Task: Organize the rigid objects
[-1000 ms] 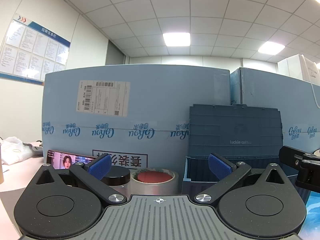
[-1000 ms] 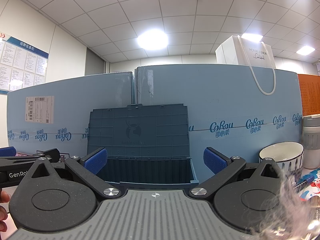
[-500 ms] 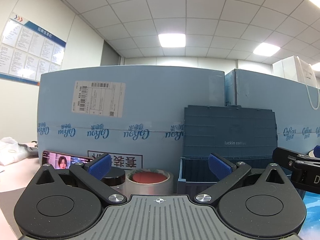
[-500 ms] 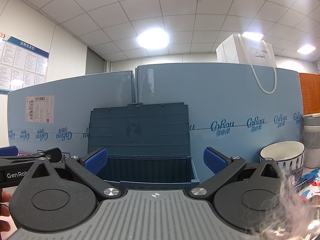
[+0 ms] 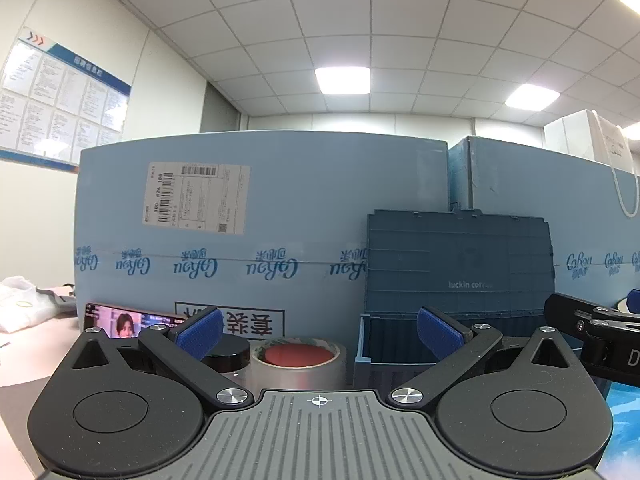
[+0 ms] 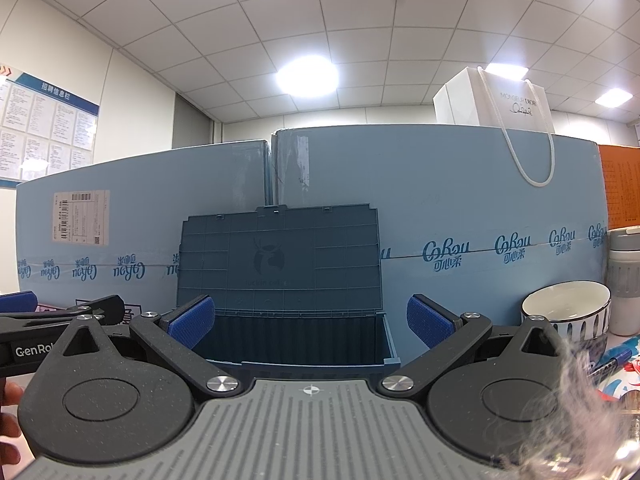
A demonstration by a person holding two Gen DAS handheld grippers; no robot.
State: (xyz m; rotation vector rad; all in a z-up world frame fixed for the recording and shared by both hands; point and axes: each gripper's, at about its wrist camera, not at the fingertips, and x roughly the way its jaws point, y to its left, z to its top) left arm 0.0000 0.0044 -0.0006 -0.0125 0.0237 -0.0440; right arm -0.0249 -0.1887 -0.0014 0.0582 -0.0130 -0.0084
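Note:
A dark blue plastic storage box (image 6: 296,340) stands open with its lid (image 6: 280,260) raised against the big light blue cartons; it also shows in the left wrist view (image 5: 396,356). A roll of silver tape (image 5: 298,364) with a red centre and a black-lidded jar (image 5: 228,358) sit just left of the box. My left gripper (image 5: 318,330) is open and empty, facing the tape roll. My right gripper (image 6: 308,320) is open and empty, facing the box opening.
Large light blue cartons (image 5: 260,220) wall off the back. A phone (image 5: 120,322) with a lit screen leans at the left. A white bowl (image 6: 566,308), a grey-white tumbler (image 6: 624,280) and markers (image 6: 616,362) sit at the right. A white paper bag (image 6: 492,96) tops the cartons.
The left wrist view has shifted slightly: the tape roll and box now sit a little further left. The right wrist view is nearly unchanged. Both grippers stay open.

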